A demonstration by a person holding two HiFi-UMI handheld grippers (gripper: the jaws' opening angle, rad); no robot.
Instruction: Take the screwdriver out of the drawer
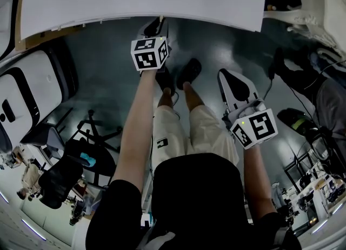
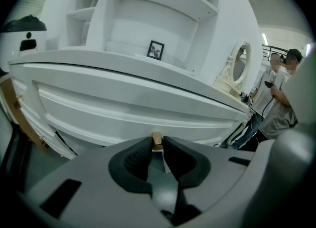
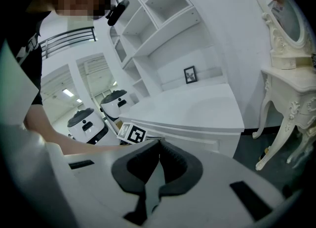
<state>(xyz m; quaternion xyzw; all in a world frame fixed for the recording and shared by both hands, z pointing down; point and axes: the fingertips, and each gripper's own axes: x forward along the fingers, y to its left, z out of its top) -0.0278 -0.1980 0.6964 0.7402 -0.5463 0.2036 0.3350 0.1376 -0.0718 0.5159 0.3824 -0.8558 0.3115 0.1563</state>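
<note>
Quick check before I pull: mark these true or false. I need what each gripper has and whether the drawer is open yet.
1. The left gripper has its jaws closed on the drawer knob. True.
2. The right gripper holds the screwdriver. False: its jaws are together with nothing between them, and no screwdriver is in view.
3. The drawer is pulled fully out. False: the drawer front appears closed under the desk top.
4. A small framed picture stands in the white shelf unit above the drawer. True.
</note>
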